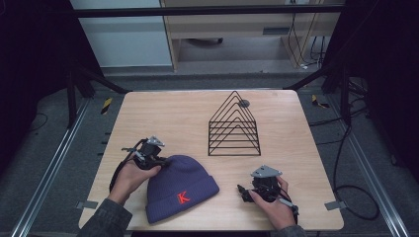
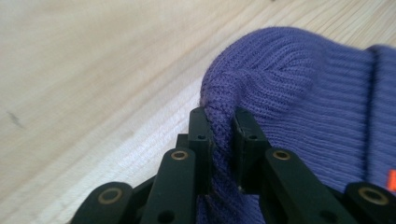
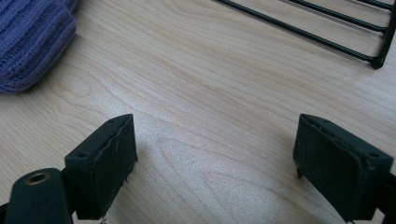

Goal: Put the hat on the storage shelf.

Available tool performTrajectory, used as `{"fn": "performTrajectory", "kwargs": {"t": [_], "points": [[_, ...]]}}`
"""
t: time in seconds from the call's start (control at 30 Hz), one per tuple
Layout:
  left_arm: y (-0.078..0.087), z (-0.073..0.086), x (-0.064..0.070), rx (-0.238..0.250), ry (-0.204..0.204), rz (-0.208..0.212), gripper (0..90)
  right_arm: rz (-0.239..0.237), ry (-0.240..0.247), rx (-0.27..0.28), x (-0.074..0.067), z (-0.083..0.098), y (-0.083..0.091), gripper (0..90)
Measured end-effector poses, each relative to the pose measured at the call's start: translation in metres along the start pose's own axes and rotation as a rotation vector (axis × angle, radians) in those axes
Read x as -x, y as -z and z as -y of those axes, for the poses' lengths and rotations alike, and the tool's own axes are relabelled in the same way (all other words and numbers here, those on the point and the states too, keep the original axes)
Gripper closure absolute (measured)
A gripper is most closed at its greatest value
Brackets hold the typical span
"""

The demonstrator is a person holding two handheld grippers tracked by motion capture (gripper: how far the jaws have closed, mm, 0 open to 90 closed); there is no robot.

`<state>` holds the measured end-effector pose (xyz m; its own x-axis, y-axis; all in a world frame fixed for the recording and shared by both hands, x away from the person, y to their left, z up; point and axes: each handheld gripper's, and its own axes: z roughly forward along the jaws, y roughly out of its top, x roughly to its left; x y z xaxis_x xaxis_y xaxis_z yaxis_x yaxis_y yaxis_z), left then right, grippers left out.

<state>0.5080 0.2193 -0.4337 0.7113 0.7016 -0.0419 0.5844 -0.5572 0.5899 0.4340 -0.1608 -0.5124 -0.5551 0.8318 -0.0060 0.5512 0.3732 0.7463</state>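
A purple knit beanie with a red letter K lies on the wooden table near its front edge. My left gripper sits at the crown end of the beanie. Its jaws pinch a fold of the knit between the pads, so it is shut on the fabric. My right gripper rests to the right of the beanie, held low over the table. In the right gripper view its jaws stand wide apart over bare wood, with the beanie's cuff at the upper left.
A black wire rack shaped like a triangle stands behind the beanie, right of centre; its base wires show ahead of the right gripper. A small dark disc lies by its far end. Metal frame rails run along both table sides.
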Motion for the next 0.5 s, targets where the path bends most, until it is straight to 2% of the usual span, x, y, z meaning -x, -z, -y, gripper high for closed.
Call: {"fn": "performTrajectory", "kwargs": {"t": [0.1, 0.33, 0.37, 0.4, 0.47, 0.5], "points": [[0.019, -0.007, 0.013, 0.066, -0.050, -0.034, 79.9, -0.001, 0.001, 0.001, 0.000, 0.000, 0.000, 13.5], [0.049, -0.024, 0.033, 0.148, -0.158, -0.108, 80.0, -0.001, 0.001, 0.001, 0.000, 0.000, 0.000, 13.5], [0.052, -0.026, 0.035, 0.169, -0.158, -0.106, 80.0, 0.000, 0.002, 0.001, 0.000, 0.000, 0.000, 13.5], [0.059, -0.030, 0.039, 0.189, -0.178, -0.111, 80.0, -0.001, 0.002, 0.001, 0.000, 0.000, 0.000, 13.5], [0.059, -0.030, 0.039, 0.189, -0.178, -0.111, 80.0, -0.001, 0.001, 0.001, 0.000, 0.000, 0.000, 13.5], [0.064, -0.034, 0.041, 0.205, -0.195, -0.107, 80.0, -0.001, 0.003, 0.001, 0.000, 0.000, 0.000, 13.5]]}}
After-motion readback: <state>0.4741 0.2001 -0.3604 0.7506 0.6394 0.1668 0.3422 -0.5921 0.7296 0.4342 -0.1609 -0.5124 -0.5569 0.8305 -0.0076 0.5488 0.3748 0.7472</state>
